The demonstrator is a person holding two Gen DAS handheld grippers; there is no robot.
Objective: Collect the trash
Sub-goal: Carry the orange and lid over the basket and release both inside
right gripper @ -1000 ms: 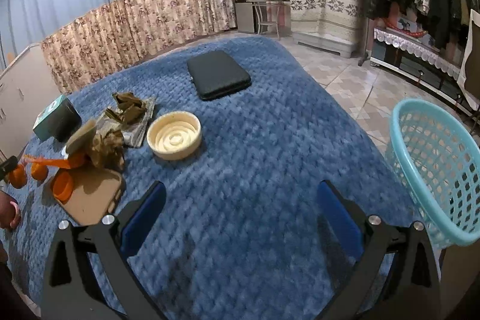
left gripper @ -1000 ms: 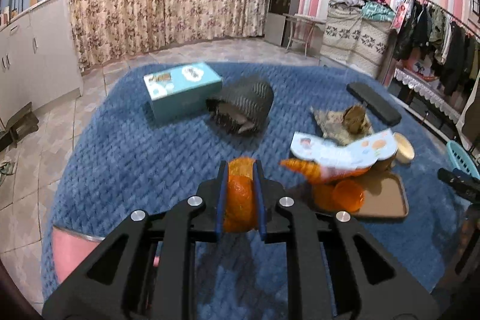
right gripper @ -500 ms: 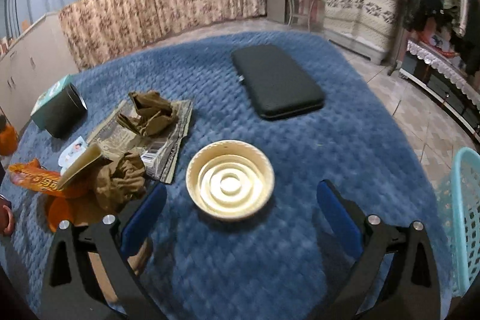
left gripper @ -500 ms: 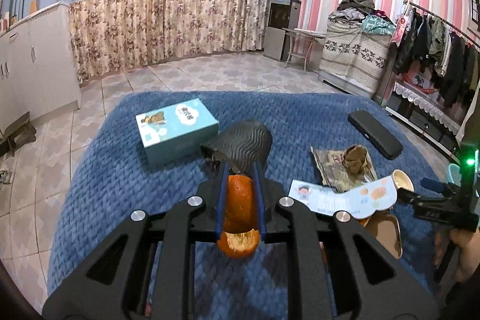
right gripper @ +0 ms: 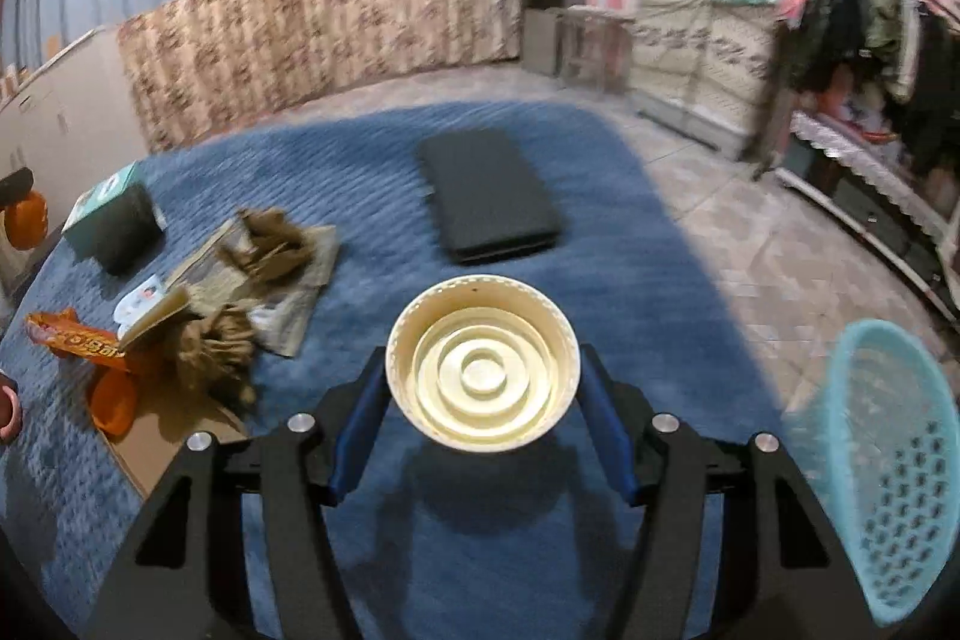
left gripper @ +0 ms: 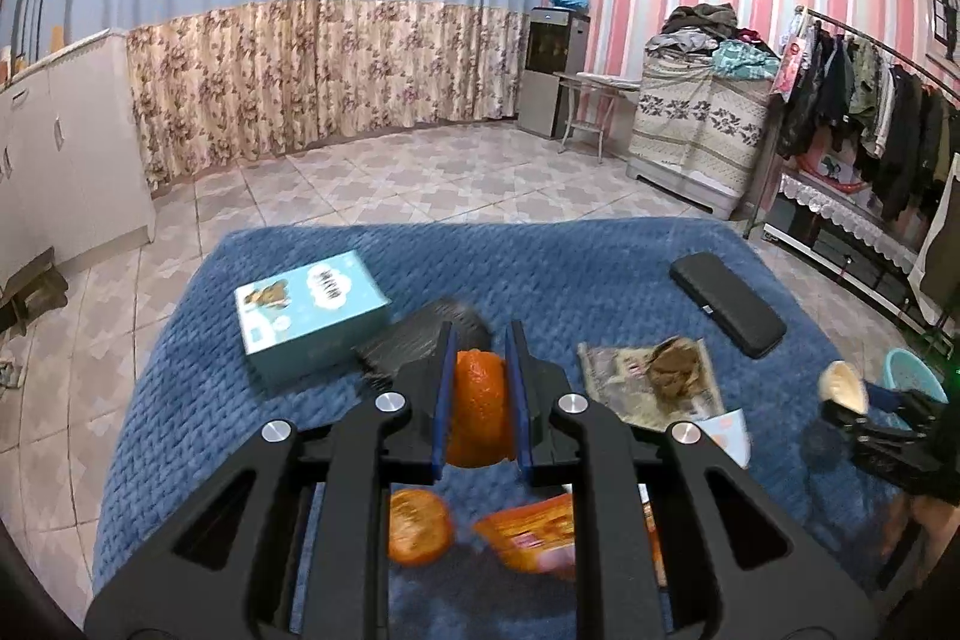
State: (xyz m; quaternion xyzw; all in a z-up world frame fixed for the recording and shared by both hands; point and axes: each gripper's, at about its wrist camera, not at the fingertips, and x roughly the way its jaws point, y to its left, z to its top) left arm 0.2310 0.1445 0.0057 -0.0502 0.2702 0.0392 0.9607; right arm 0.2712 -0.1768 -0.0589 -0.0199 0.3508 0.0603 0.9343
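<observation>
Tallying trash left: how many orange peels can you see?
2 surely: one peel in the left gripper, one on the blanket under it. The one by the cardboard may be a third.

I see even, cool indoor light, strong fisheye bending at my dark-cornered edges, motion blur smearing the right view, and a soft shadow under the cream bowl (right gripper: 483,363).

On the blanket (right gripper: 630,232), seen from the right wrist, the flat case (right gripper: 486,193) lies at twelve o'clock behind the round lid (right gripper: 483,379). The newspaper (right gripper: 282,280) with crumpled paper (right gripper: 267,244) on it lies at ten o'clock, the box (right gripper: 114,226) beyond. The basket (right gripper: 894,466) sits at four o'clock, off the blanket's edge.
</observation>
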